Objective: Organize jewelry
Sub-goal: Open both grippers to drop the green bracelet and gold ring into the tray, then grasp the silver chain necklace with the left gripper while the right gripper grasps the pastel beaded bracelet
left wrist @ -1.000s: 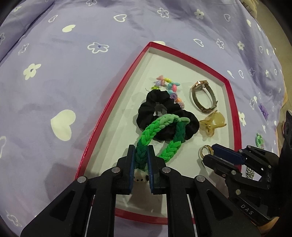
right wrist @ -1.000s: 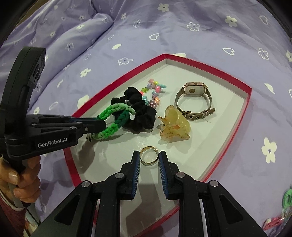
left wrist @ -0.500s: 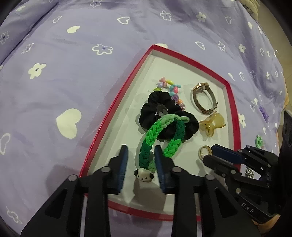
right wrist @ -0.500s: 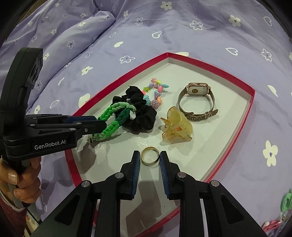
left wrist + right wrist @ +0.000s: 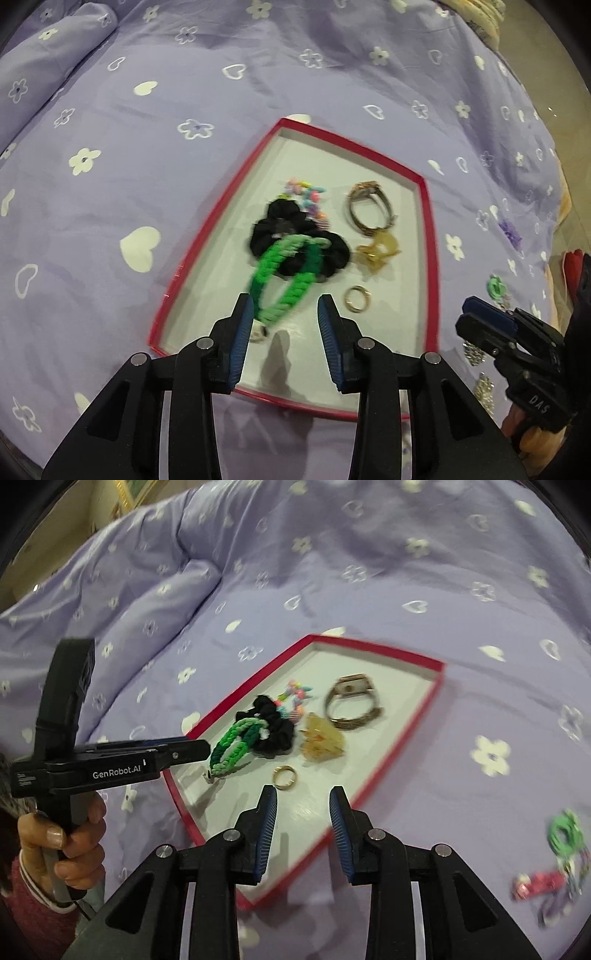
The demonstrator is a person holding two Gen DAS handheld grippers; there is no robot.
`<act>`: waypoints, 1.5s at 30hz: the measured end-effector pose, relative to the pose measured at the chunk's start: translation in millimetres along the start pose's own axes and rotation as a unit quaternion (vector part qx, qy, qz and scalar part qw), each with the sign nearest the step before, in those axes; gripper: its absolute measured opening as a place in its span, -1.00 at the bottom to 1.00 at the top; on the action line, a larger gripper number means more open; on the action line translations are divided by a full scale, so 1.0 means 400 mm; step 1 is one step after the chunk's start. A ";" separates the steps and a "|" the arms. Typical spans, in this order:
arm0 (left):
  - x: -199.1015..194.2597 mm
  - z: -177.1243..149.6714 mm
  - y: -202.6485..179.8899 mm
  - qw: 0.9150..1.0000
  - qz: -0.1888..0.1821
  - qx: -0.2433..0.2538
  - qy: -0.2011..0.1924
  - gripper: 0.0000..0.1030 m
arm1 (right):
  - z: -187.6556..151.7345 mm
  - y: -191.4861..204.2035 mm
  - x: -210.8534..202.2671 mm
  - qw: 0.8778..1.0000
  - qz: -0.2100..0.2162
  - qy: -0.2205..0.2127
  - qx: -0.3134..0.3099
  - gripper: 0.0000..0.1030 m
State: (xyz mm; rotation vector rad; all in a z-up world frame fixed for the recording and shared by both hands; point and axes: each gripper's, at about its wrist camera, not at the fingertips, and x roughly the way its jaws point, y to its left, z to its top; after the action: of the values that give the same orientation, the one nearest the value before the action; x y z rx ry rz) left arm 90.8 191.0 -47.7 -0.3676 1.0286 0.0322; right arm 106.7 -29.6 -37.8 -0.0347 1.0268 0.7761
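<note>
So I keep everything gathered in the shallow red-rimmed white tray [image 5: 428, 236] on the purple flowered bedspread [image 5: 147, 110]: green braided hair tie [image 5: 280, 284] draped over the black scrunchie [image 5: 295, 243], gold ring [image 5: 284, 776] alongside; left hand-held gripper [image 5: 284, 341] and right hand-held gripper [image 5: 303, 834] both widening, nothing between their jaws

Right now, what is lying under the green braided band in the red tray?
The green braided band lies across the black scrunchie at its far end; its near end rests on the tray floor. Whatever the scrunchie covers cannot be seen.
</note>
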 end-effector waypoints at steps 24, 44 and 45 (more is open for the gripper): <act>-0.035 -0.082 -0.315 0.989 -0.060 0.136 0.014 -0.33 | -0.226 -0.322 -0.310 0.980 -0.102 -0.067 0.157 -0.33; 0.049 -0.157 -0.508 0.971 -0.081 0.218 0.059 -0.10 | -0.286 -0.463 -0.349 0.967 -0.142 -0.074 0.199 -0.27; 0.054 -0.160 -0.513 0.970 -0.082 0.220 0.061 -0.10 | -0.285 -0.470 -0.346 0.967 -0.142 -0.073 0.200 -0.27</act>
State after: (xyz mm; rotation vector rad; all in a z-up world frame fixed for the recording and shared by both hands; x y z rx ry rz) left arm 89.4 -24.8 -37.2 -0.0474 1.0916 -0.3662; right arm 93.5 -288.6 -52.2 0.2163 0.9941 0.2966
